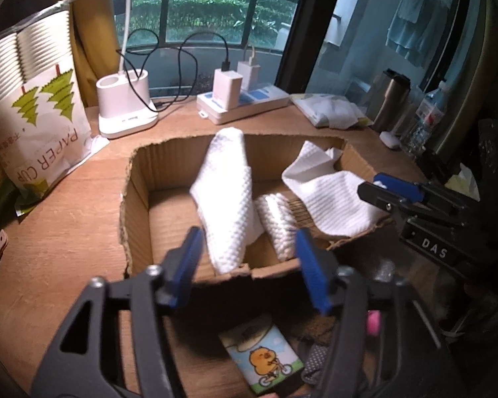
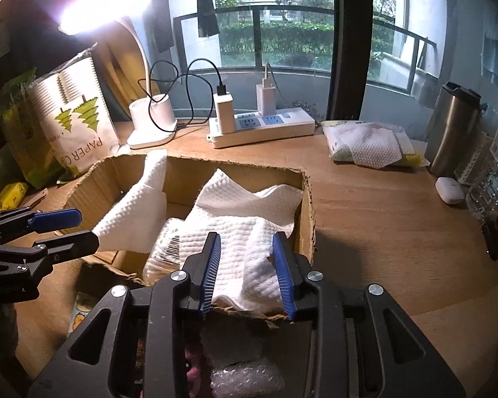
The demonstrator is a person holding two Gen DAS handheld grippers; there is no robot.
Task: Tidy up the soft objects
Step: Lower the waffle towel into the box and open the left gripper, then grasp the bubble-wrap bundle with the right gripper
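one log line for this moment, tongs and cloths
left tongs: open, empty | right tongs: open over white textured cloth | torn brown cardboard box: holds cloths

box (image 1: 139, 199) left half bare, towels (image 1: 225, 199) fill right, charger strip (image 1: 249, 102) behind

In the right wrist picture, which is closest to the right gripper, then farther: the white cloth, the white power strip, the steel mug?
1. White cloth, between the right gripper fingers, in the box.
2. Steel mug, far right.
3. White power strip, back by the window; close call with the mug.
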